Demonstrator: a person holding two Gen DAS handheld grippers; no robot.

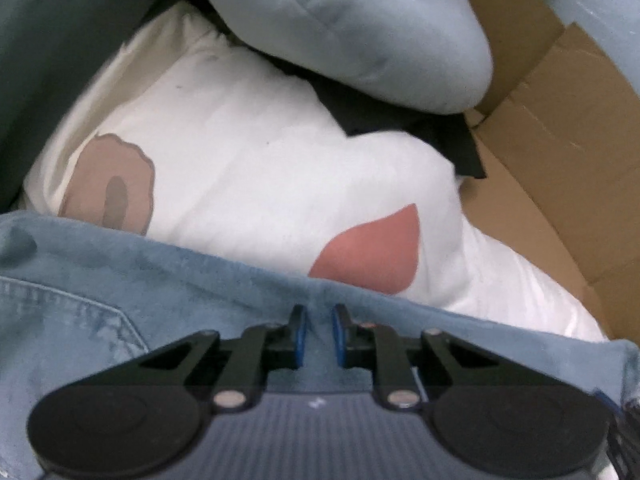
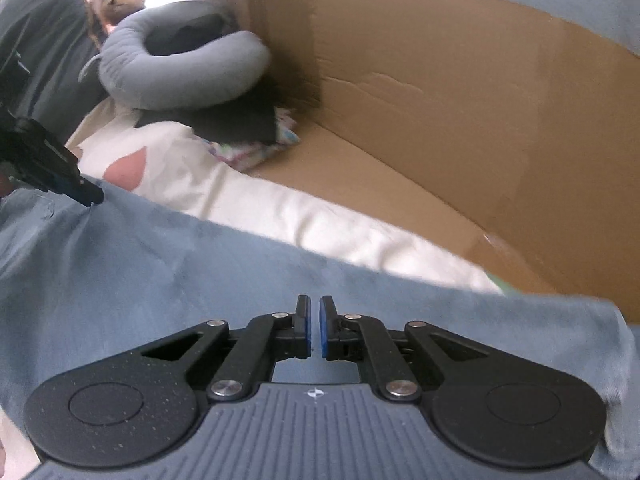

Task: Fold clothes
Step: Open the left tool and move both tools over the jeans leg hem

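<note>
Two grippers work on one pair of jeans (image 1: 168,280), a pale blue denim spread across the near part of both views, lying over a white sheet (image 1: 248,160).

The left gripper (image 1: 319,316) points steeply down at the jeans' far edge; a ridge of denim rises between its blue pads, the jaws standing a little apart and pinching that fold. The right view confirms it from the side: the left gripper's tip (image 2: 90,196) meets the denim edge at far left, where the cloth puckers up to it. The right gripper (image 2: 315,312) has its jaws nearly pressed together, only a thin slit showing; denim lies beneath and around them, but whether any cloth is caught in the slit cannot be told.

Counted: one sheet with two printed patches in the left view, a brown blotch (image 1: 112,184) at left and a pink teardrop (image 1: 372,252) nearer the middle. One curved grey-blue pillow (image 1: 360,28) lies at the far end, with one black cloth (image 1: 440,136) under it. One cardboard wall (image 1: 560,128) runs along the right.

Only the left view shows the brown blotch and a stitched jeans pocket (image 1: 60,320) at near left. Only the right view shows the pillow's (image 2: 180,68) whole loop, a small patterned bundle (image 2: 256,148) beneath the black cloth (image 2: 228,120), the long cardboard (image 2: 460,100) floor and wall, and a blurred person at far left.
</note>
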